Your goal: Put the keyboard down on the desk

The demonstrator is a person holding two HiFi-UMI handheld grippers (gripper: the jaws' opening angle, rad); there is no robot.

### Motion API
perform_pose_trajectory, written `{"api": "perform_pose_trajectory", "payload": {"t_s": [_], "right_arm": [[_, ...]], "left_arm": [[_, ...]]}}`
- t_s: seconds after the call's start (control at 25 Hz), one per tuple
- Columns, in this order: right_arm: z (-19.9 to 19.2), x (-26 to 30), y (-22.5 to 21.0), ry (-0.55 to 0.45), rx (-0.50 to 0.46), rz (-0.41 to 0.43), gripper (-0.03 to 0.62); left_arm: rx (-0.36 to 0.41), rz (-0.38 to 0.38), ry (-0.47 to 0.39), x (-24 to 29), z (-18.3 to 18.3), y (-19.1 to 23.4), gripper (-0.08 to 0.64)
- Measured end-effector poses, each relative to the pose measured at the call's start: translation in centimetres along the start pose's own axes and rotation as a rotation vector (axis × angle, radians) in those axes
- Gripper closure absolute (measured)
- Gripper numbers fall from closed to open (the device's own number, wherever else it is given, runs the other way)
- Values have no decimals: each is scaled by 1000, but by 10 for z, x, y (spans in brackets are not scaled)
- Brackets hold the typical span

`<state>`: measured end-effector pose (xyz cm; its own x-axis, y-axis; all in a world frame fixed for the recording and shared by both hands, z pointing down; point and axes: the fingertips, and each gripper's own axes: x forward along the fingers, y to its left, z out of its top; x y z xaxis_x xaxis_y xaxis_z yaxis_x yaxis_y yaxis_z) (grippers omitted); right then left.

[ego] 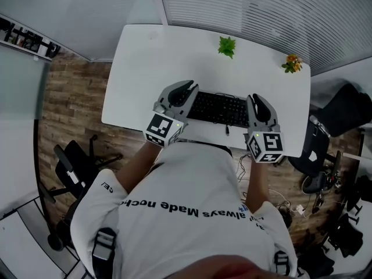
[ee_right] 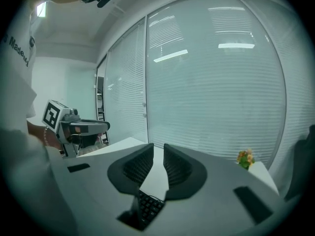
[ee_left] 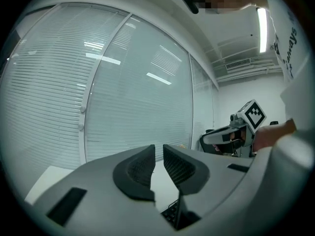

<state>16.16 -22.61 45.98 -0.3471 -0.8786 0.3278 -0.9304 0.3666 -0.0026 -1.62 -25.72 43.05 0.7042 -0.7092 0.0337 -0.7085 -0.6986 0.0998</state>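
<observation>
Left gripper (ego: 187, 89) and right gripper (ego: 257, 100): jaws closed tight on opposite ends of the keyboard (ego: 220, 108), which spans between them, seated near the jaw roots. It appears held above the desk (ego: 174, 57); lowering and release remain. Count: one keyboard, one desk, two grippers, two plants (ego: 226, 46) beyond the fingertips.

"always Made" is printed, upside down, across the white shirt (ego: 192, 179) at lower centre; further letters cannot be read.
</observation>
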Motion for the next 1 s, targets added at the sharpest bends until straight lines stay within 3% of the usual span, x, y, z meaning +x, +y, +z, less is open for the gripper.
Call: {"api": "perform_pose_trajectory", "payload": {"t_s": [0.52, 1.0], "right_arm": [[54, -21, 32, -86, -78, 50, 525], [67, -23, 36, -103, -96, 43, 537]], "left_arm": [[15, -3, -94, -20, 61, -11, 509], [24, -12, -110, -21, 70, -14, 509]]}}
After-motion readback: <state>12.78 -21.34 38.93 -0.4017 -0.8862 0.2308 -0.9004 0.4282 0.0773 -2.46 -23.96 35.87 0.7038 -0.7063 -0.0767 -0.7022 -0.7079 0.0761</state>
